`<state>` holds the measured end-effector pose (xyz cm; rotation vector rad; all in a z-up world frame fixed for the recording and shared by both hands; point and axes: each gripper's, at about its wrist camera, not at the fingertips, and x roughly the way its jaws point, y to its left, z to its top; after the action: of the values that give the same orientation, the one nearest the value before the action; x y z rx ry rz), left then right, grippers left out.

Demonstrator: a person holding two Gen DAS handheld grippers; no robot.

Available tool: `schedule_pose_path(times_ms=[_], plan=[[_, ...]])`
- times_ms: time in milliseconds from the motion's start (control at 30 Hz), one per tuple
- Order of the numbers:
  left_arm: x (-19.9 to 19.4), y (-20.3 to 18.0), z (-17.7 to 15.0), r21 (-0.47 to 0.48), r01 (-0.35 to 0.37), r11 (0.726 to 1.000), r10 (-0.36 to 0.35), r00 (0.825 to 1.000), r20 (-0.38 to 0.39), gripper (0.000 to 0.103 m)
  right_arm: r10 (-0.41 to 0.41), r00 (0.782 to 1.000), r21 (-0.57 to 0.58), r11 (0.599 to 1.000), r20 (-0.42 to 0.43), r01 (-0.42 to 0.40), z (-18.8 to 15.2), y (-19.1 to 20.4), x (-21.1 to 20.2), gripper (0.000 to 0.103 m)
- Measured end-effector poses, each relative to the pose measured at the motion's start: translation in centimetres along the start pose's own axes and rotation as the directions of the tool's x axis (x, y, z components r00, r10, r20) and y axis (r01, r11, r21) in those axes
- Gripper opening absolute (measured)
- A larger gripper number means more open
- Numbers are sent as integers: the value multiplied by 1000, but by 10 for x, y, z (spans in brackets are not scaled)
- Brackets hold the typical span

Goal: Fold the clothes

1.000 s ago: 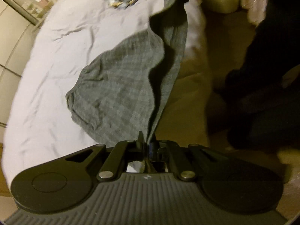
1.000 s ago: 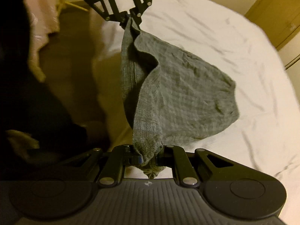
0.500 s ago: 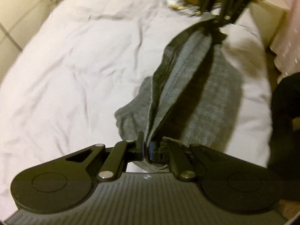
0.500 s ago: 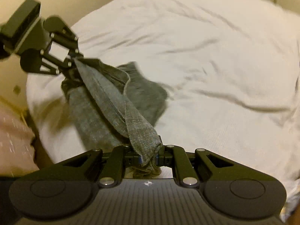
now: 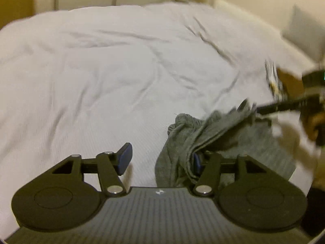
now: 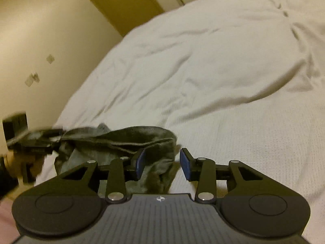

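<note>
white bedding (image 5: 101, 77) fills both views, rumpled, with cream walls and a wooden door (image 6: 121, 2) along the upper edge of the right wrist frame. no writing can be read; each gripper body carries only a small pale emblem at lower centre.

left gripper (image 5: 160, 158): fingers wide apart, blue pads showing, the left pad (image 5: 125, 158) clear over bare sheet. the grey garment (image 5: 203, 140) lies crumpled on the bed at lower right of the left wrist frame, its folds draped against the inner face of the right finger, not clamped.

right gripper (image 6: 160, 162): fingers apart, both blue pads visible, nothing between them. in that view the garment (image 6: 121, 142) sits bunched at lower left, just beyond and partly behind the left finger (image 6: 140, 160).

at the left edge of the right wrist frame the other gripper appears blurred at the garment's far end, with a hand (image 6: 22, 162) below it. a brown item (image 5: 288, 81) with a patterned edge lies at the right of the left wrist frame, too blurred to identify.
</note>
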<state>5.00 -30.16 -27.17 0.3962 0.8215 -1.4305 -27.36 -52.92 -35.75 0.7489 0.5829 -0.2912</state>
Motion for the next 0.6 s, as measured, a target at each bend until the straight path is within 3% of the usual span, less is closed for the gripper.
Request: schedule_pose_path(times_ms=[100,200,300,400,500,600], plan=[[14,0,-3,16,-9,1000,9,1000,28,63,9,1000,-51,999,15,-8,-4,0,6,42],[26,3,0,57,-3,998,0,999,54,63,4,999,-116,993,48,1,-11,0,9,42],[28,3,11,52,79,996,-83,993,79,64,-9,996,-180,983,86,24,-22,4,5,42],[17,2,16,1,109,994,-107,977,183,68,-17,990,-202,978,142,45,-38,6,-11,42],[-9,1,6,-112,94,989,-62,963,263,73,-22,982,-153,987,190,52,-59,9,-39,45],[-35,-7,-2,-136,23,990,15,963,270,76,-29,979,-177,982,203,65,-75,18,-59,48]])
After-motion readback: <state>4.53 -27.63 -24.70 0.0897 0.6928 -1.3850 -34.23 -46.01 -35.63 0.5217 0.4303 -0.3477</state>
